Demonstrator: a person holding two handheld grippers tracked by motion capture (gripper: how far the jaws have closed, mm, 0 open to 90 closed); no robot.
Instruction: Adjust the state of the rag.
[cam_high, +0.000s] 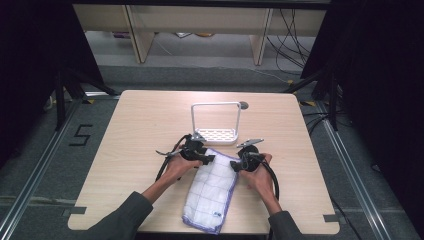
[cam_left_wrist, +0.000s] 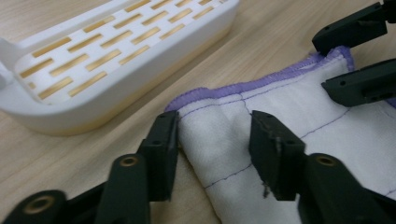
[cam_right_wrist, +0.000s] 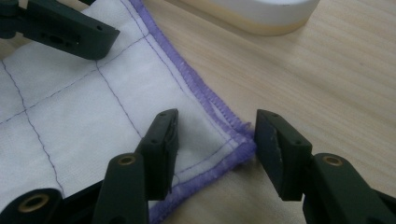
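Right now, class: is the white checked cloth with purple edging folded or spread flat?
Folded: the white checked cloth with purple edging shows two stitched edges stacked at its corner.

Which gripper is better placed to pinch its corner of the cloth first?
Right gripper, probably: its open jaws straddle the cloth's purple-edged corner. The left gripper's jaws bracket the cloth's side edge, with the corner slightly ahead.

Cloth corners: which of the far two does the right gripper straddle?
The far right corner, by the rack's right end; right gripper open around it.
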